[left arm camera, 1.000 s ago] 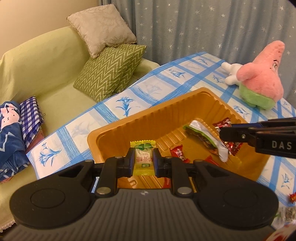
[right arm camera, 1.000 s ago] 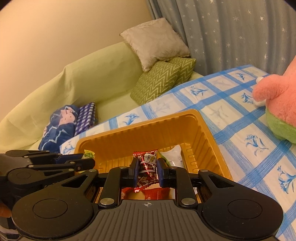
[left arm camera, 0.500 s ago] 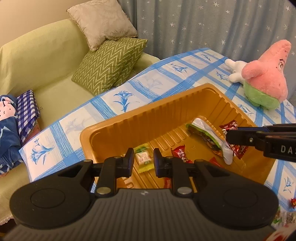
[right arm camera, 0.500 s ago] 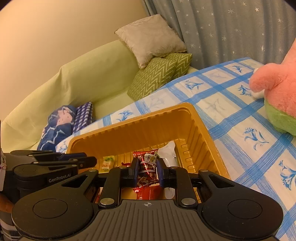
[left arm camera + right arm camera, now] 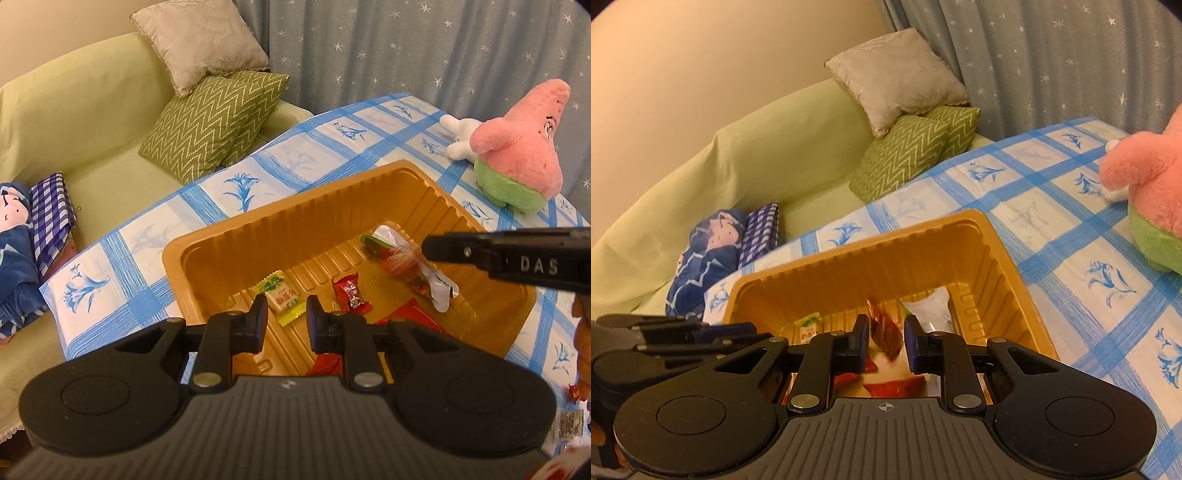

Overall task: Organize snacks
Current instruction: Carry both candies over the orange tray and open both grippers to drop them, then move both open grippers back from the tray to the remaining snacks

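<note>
An orange plastic tray (image 5: pixel 280 218) stands on the blue checked tablecloth; it also shows in the right wrist view (image 5: pixel 849 266). Inside lie a yellow-green candy (image 5: pixel 282 297), a red candy (image 5: pixel 351 293) and a long green-and-silver packet (image 5: pixel 406 266). My left gripper (image 5: pixel 282 319) is open and empty over the tray's near left part. My right gripper (image 5: pixel 885 341) is open over the tray, and a blurred red candy (image 5: pixel 882 328) is dropping between its fingers. The right gripper's fingers (image 5: pixel 480 251) reach in from the right in the left wrist view.
A pink and green plush toy (image 5: pixel 517 155) sits on the table beyond the tray. A green sofa (image 5: pixel 74 122) with cushions (image 5: pixel 214 122) lies to the left. Loose snacks (image 5: pixel 570 424) lie on the table at the lower right.
My left gripper opened and the yellow-green candy dropped into the tray. My right gripper has just opened and its red candy is falling out.
</note>
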